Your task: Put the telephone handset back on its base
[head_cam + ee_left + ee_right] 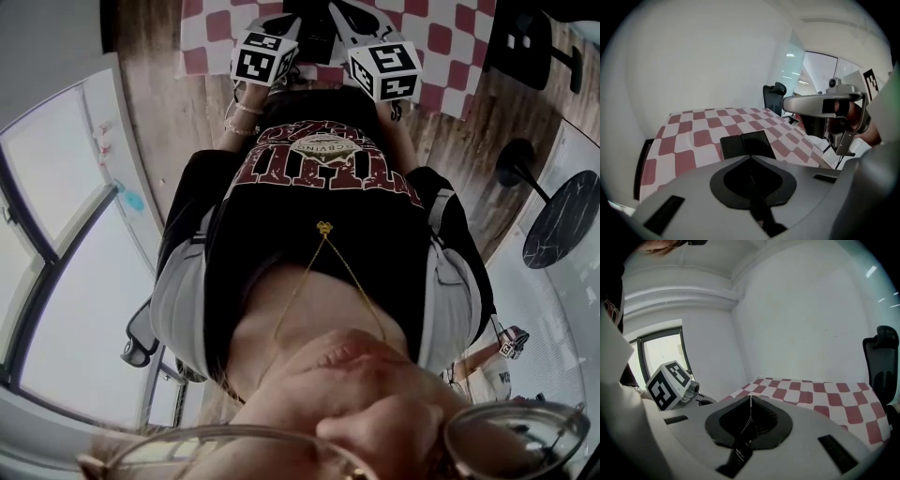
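Note:
My left gripper [750,158] is shut with its jaws meeting in a line and nothing between them. Just past its tips a flat black thing [746,144], probably part of the telephone, lies on the red-and-white checked cloth [689,140]; I cannot tell handset from base. My right gripper [750,400] is also shut and empty, pointing over the cloth [825,394]. In the head view both marker cubes [264,58] [385,69] sit side by side at the top, with a dark shape [315,37] between the grippers.
The cloth covers a wooden table [187,112] set against a white wall [703,61]. A black office chair [882,363] stands beyond the table's right end. The right gripper [787,104] hangs close beside the left one. The person's torso fills the middle of the head view.

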Available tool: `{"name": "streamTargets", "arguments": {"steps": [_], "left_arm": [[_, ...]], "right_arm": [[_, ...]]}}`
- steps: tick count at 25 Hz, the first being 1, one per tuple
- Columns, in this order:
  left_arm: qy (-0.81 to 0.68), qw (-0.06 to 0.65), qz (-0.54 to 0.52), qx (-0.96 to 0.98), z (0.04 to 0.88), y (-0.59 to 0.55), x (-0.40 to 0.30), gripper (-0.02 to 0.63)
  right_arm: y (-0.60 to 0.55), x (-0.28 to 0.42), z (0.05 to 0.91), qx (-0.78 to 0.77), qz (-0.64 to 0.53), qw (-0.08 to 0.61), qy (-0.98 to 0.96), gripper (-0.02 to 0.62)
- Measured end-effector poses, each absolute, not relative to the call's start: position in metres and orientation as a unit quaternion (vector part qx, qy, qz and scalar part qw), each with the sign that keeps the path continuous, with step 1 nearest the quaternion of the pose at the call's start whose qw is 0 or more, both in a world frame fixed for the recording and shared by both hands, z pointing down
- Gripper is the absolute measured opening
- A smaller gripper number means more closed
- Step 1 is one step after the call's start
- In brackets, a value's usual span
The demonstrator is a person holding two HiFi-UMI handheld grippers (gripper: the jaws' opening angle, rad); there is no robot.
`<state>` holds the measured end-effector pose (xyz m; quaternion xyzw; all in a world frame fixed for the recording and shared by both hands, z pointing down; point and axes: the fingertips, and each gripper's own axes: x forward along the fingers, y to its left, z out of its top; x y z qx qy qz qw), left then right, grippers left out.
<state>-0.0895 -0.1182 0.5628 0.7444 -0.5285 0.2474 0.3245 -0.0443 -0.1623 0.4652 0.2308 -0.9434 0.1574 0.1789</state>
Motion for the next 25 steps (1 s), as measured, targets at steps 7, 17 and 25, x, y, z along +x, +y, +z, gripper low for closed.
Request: {"name": "streamTargets", "arguments": {"steps": [7, 17, 25], "left_arm": [[-0.531, 0.314, 0.228, 0.753, 0.547, -0.127, -0.087, 0.011], [-0.545, 0.28, 0.209, 0.763, 0.515, -0.137, -0.085, 0.011], [-0.558, 0.256, 0.177, 0.769, 0.485, -0.145, -0.091, 0.011]], "right_arm": [[-0.162, -0.049, 0.467, 0.223, 0.154, 0.183, -0.945, 0.021], [-0.16, -0.055, 0.459, 0.214, 0.15, 0.178, -0.949, 0.021], [-0.163, -0.061, 0.446, 0.216, 0.14, 0.167, -0.952, 0.021]]}}
